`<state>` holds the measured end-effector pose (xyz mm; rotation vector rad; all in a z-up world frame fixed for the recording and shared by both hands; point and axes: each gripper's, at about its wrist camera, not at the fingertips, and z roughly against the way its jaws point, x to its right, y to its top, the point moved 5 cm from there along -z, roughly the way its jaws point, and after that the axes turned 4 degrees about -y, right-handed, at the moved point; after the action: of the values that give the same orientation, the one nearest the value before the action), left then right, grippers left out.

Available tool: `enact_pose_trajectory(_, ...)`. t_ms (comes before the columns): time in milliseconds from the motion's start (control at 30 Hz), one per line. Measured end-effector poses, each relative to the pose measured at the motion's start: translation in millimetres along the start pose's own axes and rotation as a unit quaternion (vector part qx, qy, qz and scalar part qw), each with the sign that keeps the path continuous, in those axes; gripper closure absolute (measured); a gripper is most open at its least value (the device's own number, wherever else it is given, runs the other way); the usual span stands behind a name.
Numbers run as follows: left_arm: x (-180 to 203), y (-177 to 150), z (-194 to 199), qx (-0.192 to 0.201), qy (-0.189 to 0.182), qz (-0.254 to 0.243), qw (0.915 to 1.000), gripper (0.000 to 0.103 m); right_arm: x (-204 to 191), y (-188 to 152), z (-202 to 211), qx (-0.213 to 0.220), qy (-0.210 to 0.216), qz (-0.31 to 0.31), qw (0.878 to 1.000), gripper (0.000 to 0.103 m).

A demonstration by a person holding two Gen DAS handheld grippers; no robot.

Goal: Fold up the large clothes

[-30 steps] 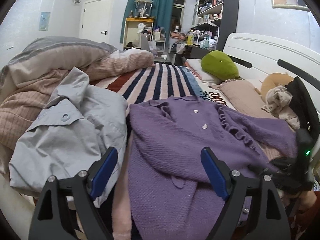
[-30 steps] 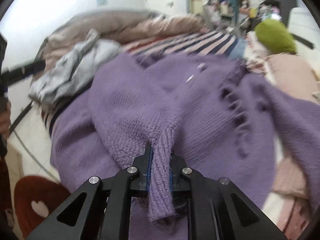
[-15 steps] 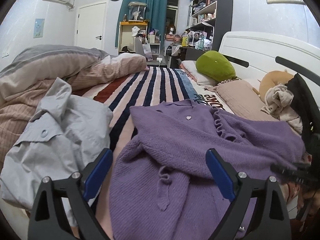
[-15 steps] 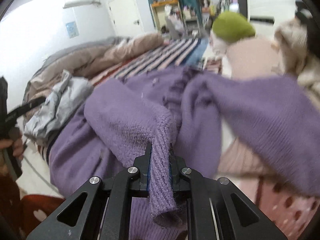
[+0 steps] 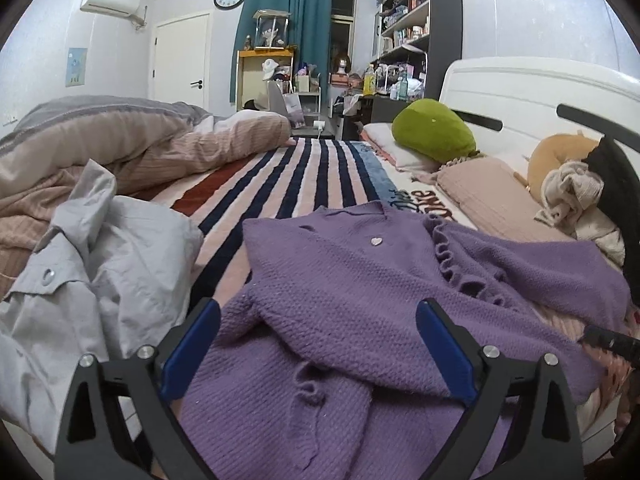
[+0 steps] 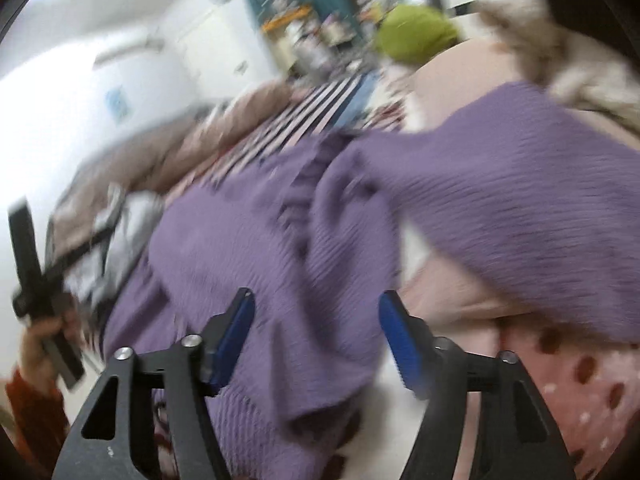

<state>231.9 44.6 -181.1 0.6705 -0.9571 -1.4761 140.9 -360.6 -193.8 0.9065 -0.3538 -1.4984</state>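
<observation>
A purple knit cardigan (image 5: 360,292) with heart buttons lies spread on the striped bed, a sleeve folded across its front. My left gripper (image 5: 318,346) is open and empty, hovering over the cardigan's near hem. In the blurred right wrist view the cardigan (image 6: 500,200) drapes across the bed and a pink pillow. My right gripper (image 6: 316,340) is open, with nothing between its blue pads, just above the cardigan's edge. The left gripper also shows in the right wrist view (image 6: 40,280), held in a hand at far left.
A crumpled grey shirt (image 5: 92,272) lies left of the cardigan. A heaped pink and grey duvet (image 5: 120,148) sits at back left. A green cushion (image 5: 432,130), pink pillow (image 5: 488,196) and beige cloth (image 5: 572,192) line the white headboard (image 5: 540,92) at right.
My right gripper has opened and let go of the purple cuff it was shut on; it has swung right. The left gripper drew back and lower; the sleeve now lies across the cardigan.
</observation>
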Motion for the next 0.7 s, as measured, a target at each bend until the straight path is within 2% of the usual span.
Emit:
enact_pose_trajectory(67, -1, -1, 0, 0.006, -0.007, 0.003, 1.0000, 0.006, 22, 4, 12, 0.033, -0.035, -0.033, 0.998, 0.035)
enact_pose_trajectory(167, -6, -2, -2, 0.000, -0.018, 0.033, 0.9993, 0.006, 53, -2, 15, 0.052, -0.067, -0.077, 0.993, 0.030)
enact_pose_trajectory(233, -8, -4, -5, -0.006, -0.028, 0.053, 0.9982, 0.005, 73, -10, 10, 0.053, -0.068, -0.117, 0.989, 0.030)
enact_pose_trajectory(333, -5, -8, -10, -0.018, -0.026, 0.053, 0.9981, 0.005, 96, -23, 3, 0.062, -0.059, -0.174, 0.981, 0.031)
enact_pose_trajectory(500, 13, 0, -13, -0.027, -0.026, 0.035, 0.9987, 0.005, 104, -14, 22, 0.129, -0.082, -0.185, 0.971, 0.032)
enact_pose_trajectory(600, 22, 11, -10, -0.017, -0.025, 0.018, 0.9994, 0.005, 103, -8, 43, 0.179, -0.092, -0.175, 0.964, 0.043)
enact_pose_trajectory(700, 25, 19, -8, -0.006, -0.032, 0.014, 0.9994, 0.005, 93, 0, 52, 0.203, -0.086, -0.146, 0.964, 0.044)
